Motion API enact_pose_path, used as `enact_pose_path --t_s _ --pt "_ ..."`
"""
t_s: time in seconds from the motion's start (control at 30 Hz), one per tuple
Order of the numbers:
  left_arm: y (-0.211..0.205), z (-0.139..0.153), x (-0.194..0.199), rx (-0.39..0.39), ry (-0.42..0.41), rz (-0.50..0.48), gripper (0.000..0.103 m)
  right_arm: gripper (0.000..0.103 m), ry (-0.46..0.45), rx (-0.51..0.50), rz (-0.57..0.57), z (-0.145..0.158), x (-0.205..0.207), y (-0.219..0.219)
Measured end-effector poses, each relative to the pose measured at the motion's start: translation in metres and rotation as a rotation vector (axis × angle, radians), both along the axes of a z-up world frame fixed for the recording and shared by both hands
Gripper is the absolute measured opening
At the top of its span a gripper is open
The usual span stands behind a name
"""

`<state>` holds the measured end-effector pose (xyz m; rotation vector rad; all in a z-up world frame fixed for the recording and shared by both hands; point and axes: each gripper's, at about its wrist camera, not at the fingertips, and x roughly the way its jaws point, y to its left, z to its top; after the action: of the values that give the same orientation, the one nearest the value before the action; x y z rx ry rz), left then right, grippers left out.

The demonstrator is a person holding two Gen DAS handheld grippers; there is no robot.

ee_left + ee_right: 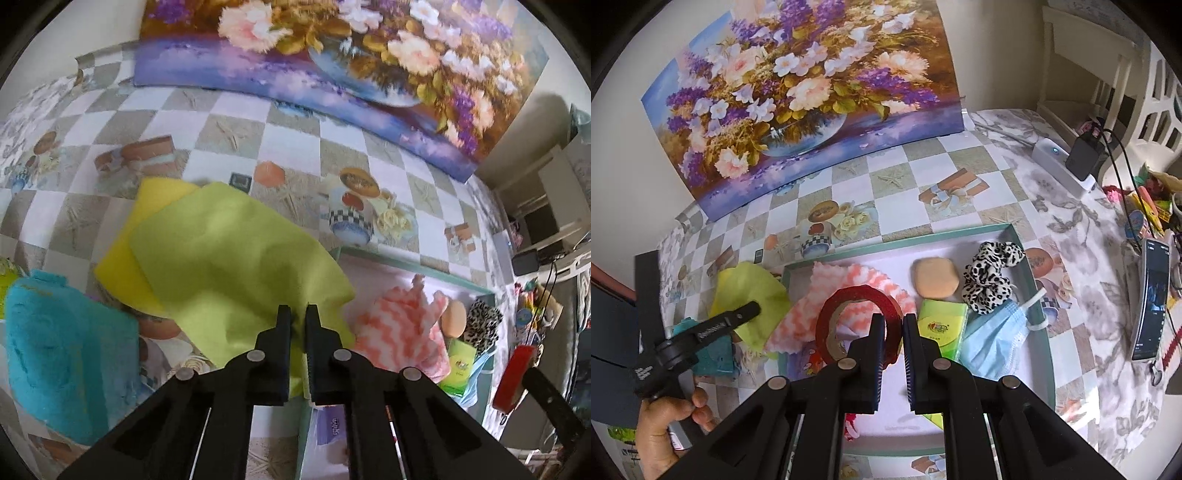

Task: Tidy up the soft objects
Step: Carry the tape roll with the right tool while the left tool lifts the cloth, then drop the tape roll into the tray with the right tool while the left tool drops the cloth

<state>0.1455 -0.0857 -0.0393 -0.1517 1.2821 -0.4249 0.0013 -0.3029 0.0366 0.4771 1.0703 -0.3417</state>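
Left gripper (298, 314): tilted steeply down, jaws pressed together on the near edge of the lime-green cloth (236, 258); in the right wrist view it comes in from 8 o'clock, with a hand (665, 424) on its handle

Right gripper (894, 323): tilted steeply down over the tray (1039, 295), jaws pinching the rim of a red tape roll (857, 325), which stands on edge with its open core facing the camera

Lime-green cloth: on the checked tablecloth (236, 122) just left of the tray, its right corner lapping over the tray's left wall; long axis from 10 o'clock to 4 o'clock in the left wrist view; it overlies a yellow cloth (122, 258) that shows at 9 to 11 o'clock of it

Teal towel (62, 350): bunched at 8 o'clock of the green cloth, close beside the yellow one

Tray contents: pink chevron cloth (857, 284) at left under the tape roll, peach sponge (936, 277) at 12 o'clock of a green tissue pack (942, 325), leopard scrunchie (990, 277) at 1 o'clock of the pack, blue face mask (993, 339) at 3 o'clock of it

Edges and room: floral painting (798, 99) leans on the wall at 12 o'clock; bare tablecloth lies between it and the tray; a phone (1152, 299) lies well apart at 3 o'clock; the tray's near floor is mostly bare
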Motion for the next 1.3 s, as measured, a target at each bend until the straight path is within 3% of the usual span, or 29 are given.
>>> enact_pose_path --t_s 0.33,0.5,0.63,0.7,0.73,0.9,1.0,1.1,1.13,1.17,1.2,1.3 --pt "0.006 0.063 -0.016 -0.074 -0.156 -0.003 0.005 0.011 -0.029 0.009 -0.026 0.008 -0.017 -0.007" --pt "0.005 0.088 -0.031 -0.060 -0.238 -0.022 0.005 0.011 -0.034 0.013 -0.036 0.009 -0.027 -0.008" --pt "0.002 0.068 -0.028 -0.026 -0.200 -0.014 0.010 0.011 -0.028 0.022 -0.026 0.006 -0.031 -0.004" --pt "-0.002 0.046 -0.022 0.012 -0.160 -0.019 0.026 0.011 -0.029 0.027 -0.023 0.005 -0.033 -0.003" --pt "-0.002 0.038 -0.021 0.022 -0.140 -0.018 0.041 0.011 -0.029 0.028 -0.024 0.004 -0.034 -0.003" --pt "-0.007 0.007 -0.017 0.065 -0.094 -0.011 0.044 0.011 -0.024 0.040 -0.033 0.001 -0.034 -0.007" --pt "-0.012 -0.002 -0.017 0.128 -0.103 -0.023 0.029 0.011 -0.022 0.043 -0.030 0.000 -0.033 -0.008" --pt "-0.017 -0.014 -0.016 0.156 -0.094 -0.040 0.027 0.011 -0.021 0.043 -0.028 -0.001 -0.032 -0.008" --pt "-0.019 -0.020 -0.016 0.186 -0.092 -0.048 0.018 0.011 -0.021 0.042 -0.026 -0.001 -0.032 -0.008" --pt "-0.021 -0.023 -0.016 0.208 -0.089 -0.053 0.001 0.011 -0.022 0.042 -0.026 -0.001 -0.032 -0.007" --pt "-0.021 -0.027 -0.017 0.212 -0.082 -0.055 0.001 0.011 -0.022 0.041 -0.025 0.000 -0.032 -0.008" --pt "-0.009 -0.016 -0.014 0.117 -0.075 -0.011 0.001 0.011 -0.025 0.043 -0.028 0.000 -0.032 -0.009"
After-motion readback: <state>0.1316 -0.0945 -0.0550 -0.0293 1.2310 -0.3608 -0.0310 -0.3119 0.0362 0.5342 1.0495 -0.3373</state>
